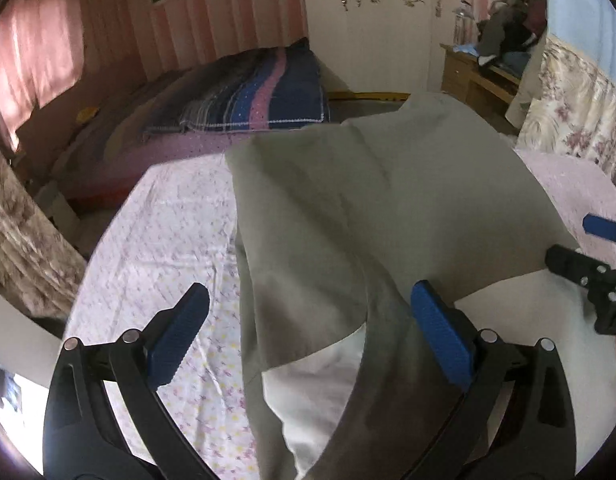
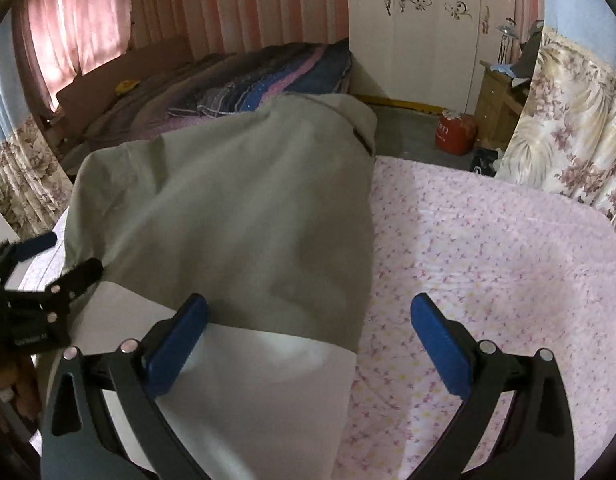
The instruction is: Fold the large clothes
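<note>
Both tools (image 1: 308, 336) (image 2: 308, 336) gape above the grey garment (image 1: 388, 208).

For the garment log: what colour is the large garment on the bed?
Grey-green garment with a white inner layer, clearest in the right wrist view.

A bedroom with pink-striped walls (image 2: 243, 12), where daylight glows through pink curtains (image 2: 79, 24) at the left. A second bed (image 1: 155, 128) carries a folded blue, pink and grey striped blanket (image 1: 263, 96). A white wardrobe (image 2: 424, 36) with floral decals stands at the back, beside a wooden desk (image 1: 472, 76) piled with clothes. A red container (image 2: 454, 132) sits on the grey floor (image 2: 404, 132).
</note>
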Motion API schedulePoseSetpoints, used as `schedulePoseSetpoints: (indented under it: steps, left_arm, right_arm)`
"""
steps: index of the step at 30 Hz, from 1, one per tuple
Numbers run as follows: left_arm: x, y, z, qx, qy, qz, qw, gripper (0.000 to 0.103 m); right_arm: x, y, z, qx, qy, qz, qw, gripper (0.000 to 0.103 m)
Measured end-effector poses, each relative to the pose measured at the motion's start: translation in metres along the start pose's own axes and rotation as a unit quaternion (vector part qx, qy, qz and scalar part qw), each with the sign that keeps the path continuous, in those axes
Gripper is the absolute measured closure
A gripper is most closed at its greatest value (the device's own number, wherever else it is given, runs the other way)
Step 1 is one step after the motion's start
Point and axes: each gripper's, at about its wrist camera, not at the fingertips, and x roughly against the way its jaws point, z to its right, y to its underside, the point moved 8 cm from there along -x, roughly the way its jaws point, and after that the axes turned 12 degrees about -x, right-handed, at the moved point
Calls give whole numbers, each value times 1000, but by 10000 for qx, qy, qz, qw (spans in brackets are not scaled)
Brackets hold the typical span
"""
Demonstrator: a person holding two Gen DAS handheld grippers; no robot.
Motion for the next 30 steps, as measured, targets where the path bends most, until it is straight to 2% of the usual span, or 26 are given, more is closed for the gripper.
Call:
schedulePoseSetpoints:
  steps: [8,12,15,17,18,19,21,25,28,30]
  left_arm:
    - [-20,18,-9,644,572,-127,9962,3]
    - [-28,23,-9,714,675,-164,9950,3]
    - [-33,25,-10,843,862,-217,9925,3]
    - [-35,26,-10,891,917,-217,9916,3]
    - [-35,26,-11,906,913,-206,9915,3]
    - [-35,26,-10,909,912,-201,9915,3]
    - [-34,26,-9,913,909,-183,9915,3]
    - [-31,24,-1,926,1037,-95,9902,3]
    - [-28,16,13,835,1046,1,9910,3]
    - [-23,9,30,863,1153,68,9896,3]
  right_arm:
    - [-16,3,-1,-124,-177,-397,9990,2]
    - [-35,6,0,-373,-533,-840,9943,2]
    - [-43,7,-7,-227,-729,-881,9932,3]
    - [-41,9,-13,-73,-753,-825,9937,15]
    - [-37,9,-16,11,-750,-778,9941,25]
    - [-34,9,-18,59,-769,-747,9942,41]
    - [-22,7,-18,102,-892,-588,9942,62]
    - [-6,4,-10,-132,-1164,-373,9924,73]
    - [10,-5,8,-163,-1275,-303,9912,76]
    - [20,-13,25,-80,-1192,-223,9926,76]
